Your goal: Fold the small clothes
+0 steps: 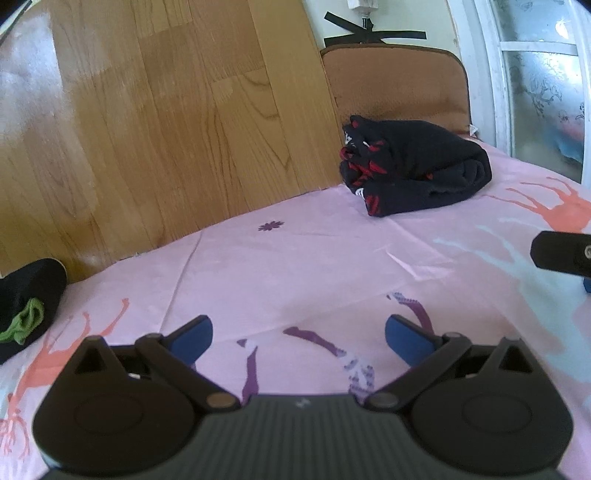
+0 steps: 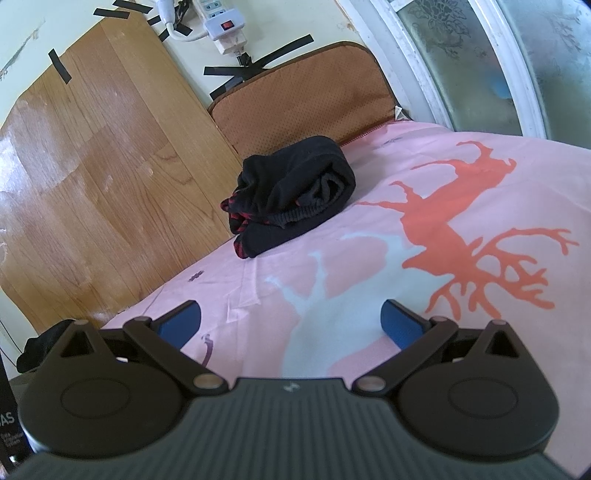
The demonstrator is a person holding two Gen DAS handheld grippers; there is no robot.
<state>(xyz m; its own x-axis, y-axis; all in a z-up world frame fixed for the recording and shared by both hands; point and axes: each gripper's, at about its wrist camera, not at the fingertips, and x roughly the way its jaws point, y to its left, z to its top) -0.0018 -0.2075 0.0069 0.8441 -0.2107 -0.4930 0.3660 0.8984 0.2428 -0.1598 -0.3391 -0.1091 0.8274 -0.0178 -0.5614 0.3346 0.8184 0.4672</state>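
Observation:
A black garment with red pattern (image 1: 413, 168) lies bundled at the far side of the pink sheet (image 1: 295, 258), against the brown cushion; it also shows in the right wrist view (image 2: 291, 194). A second black garment with a green part (image 1: 26, 306) lies at the left edge. My left gripper (image 1: 299, 338) is open and empty, low over the sheet, well short of the bundle. My right gripper (image 2: 290, 323) is open and empty, also over the sheet; one of its fingers (image 1: 561, 254) shows at the right edge of the left wrist view.
A wood-grain board (image 1: 166, 122) leans along the left of the bed. A brown cushion (image 2: 306, 88) stands behind the bundle. A power strip (image 2: 221, 22) hangs on the wall. A frosted window (image 2: 480, 55) is at the right.

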